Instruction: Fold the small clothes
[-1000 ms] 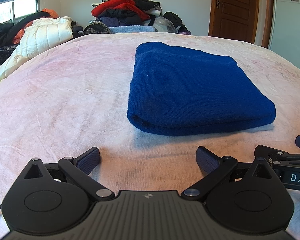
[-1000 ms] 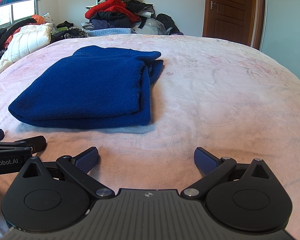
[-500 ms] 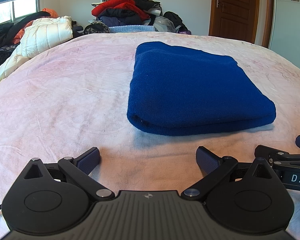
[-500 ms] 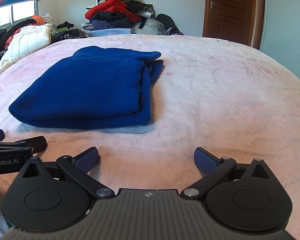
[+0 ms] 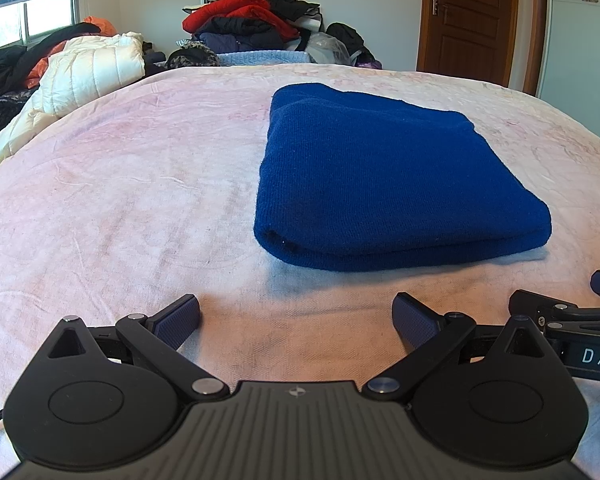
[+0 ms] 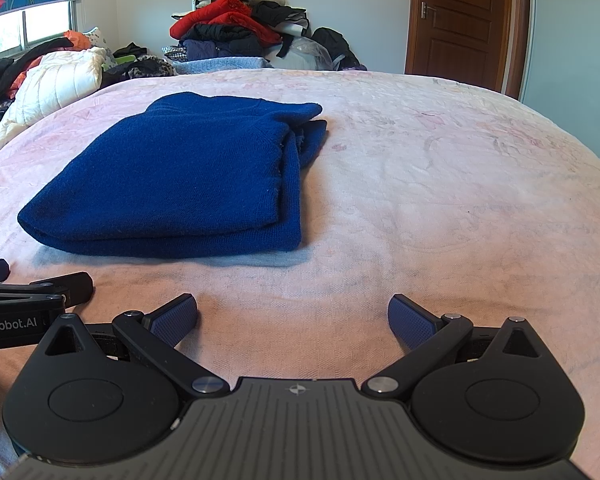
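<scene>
A dark blue knit garment [image 5: 384,176] lies folded into a thick rectangle on the pink bed cover [image 5: 120,200]. It also shows in the right wrist view [image 6: 180,176], left of centre. My left gripper [image 5: 296,316] is open and empty, low over the cover, short of the garment's near edge. My right gripper [image 6: 292,316] is open and empty, to the right of the garment's near corner. Each gripper shows at the edge of the other's view.
A pile of red and dark clothes [image 5: 252,20] stands beyond the far end of the bed. A white quilted jacket [image 5: 80,80] and more clothes lie at the far left. A brown door [image 5: 472,20] is at the back right.
</scene>
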A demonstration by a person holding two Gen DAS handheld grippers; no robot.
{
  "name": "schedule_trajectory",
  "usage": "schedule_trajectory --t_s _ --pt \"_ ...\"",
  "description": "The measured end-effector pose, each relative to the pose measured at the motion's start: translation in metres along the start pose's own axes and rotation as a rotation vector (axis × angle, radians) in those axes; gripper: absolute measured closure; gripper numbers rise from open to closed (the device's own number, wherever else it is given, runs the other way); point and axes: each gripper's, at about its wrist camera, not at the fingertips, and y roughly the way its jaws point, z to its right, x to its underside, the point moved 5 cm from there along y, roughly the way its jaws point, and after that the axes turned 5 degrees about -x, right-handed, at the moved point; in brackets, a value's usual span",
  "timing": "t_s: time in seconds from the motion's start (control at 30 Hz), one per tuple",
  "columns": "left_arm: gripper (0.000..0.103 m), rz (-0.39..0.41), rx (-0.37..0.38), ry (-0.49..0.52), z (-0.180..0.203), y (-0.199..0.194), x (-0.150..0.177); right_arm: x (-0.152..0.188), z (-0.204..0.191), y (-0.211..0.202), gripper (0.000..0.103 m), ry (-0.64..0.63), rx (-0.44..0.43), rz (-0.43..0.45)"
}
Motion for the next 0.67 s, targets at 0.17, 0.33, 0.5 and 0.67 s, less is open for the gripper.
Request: schedule_trajectory --t_s 0.17,0.33,0.5,0.67 --pt "0.0 0.0 0.0 0.0 0.0 -0.0001 -0.0001 0.0 -0.0002 0.0 0.0 0.0 0.0 0.0" --pt "0.0 -0.001 0.001 0.0 0.0002 -0.0002 -0.0001 0.0001 -0.0002 0.0001 0.0 0.0 0.0 0.0" --pt "0.0 0.004 -0.006 0.0 -0.0029 -0.0004 -0.0002 0.0002 -0.0001 0.0001 0.0 0.0 0.0 0.0" --pt "0.0 -0.007 -0.023 -0.02 -0.0068 0.0019 0.0005 0.0 -0.0016 -0.0007 0.0 -0.001 0.001 0.0"
